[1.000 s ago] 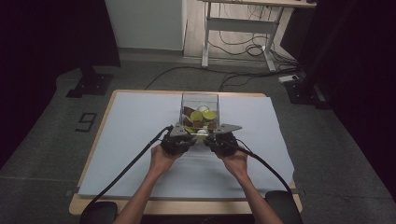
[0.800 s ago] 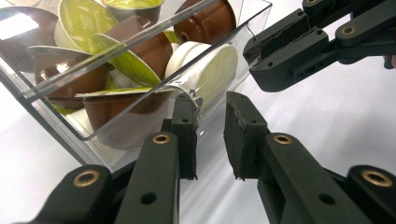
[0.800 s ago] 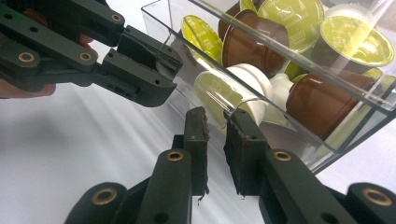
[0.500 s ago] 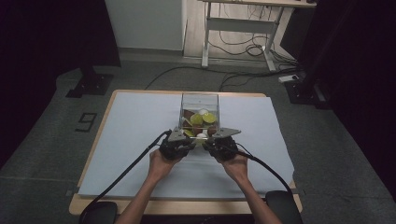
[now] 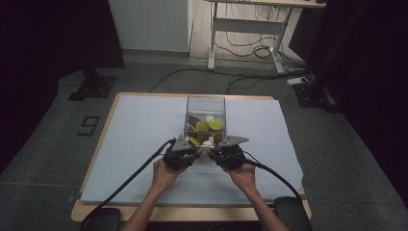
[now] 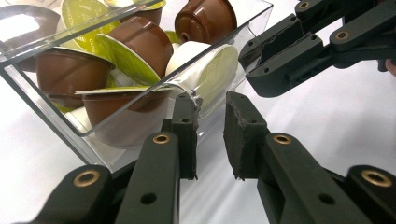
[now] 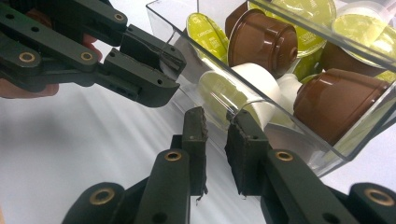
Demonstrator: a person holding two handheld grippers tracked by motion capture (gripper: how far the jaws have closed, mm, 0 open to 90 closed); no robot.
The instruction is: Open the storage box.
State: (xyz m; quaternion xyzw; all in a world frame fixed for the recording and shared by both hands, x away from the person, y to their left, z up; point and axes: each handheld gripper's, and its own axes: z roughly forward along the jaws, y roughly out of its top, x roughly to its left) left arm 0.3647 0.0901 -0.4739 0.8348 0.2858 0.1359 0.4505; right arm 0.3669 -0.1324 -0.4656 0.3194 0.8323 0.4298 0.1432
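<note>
Pale blue-white cloth (image 5: pixel 139 144) covers a wooden table (image 5: pixel 96 159) standing on grey floor, with a desk frame (image 5: pixel 245 33) and loose cables (image 5: pixel 250 50) at the far wall.

Item: clear plastic box (image 5: pixel 206 103), open-topped, at mid-table just beyond both hands, tipped so its near lower edge is raised toward the grippers. Contents: coffee capsules (image 6: pixel 140 46) heaped loosely, brown and white bodies, lime-green foil lids; several press against the near wall.

Left gripper (image 6: pixel 210 126): jaws drawn close together at the box's near lower edge, one jaw lying against the clear wall, the other just outside it; a narrow gap between the pads. Whether the wall edge is actually pinched cannot be told.

Right gripper (image 7: pixel 215 133): jaws likewise nearly together at the same edge, one against the wall, a slim gap between; a firm pinch cannot be confirmed.

Both grippers sit side by side, near each other, each with a cable trailing toward the table's near edge.
</note>
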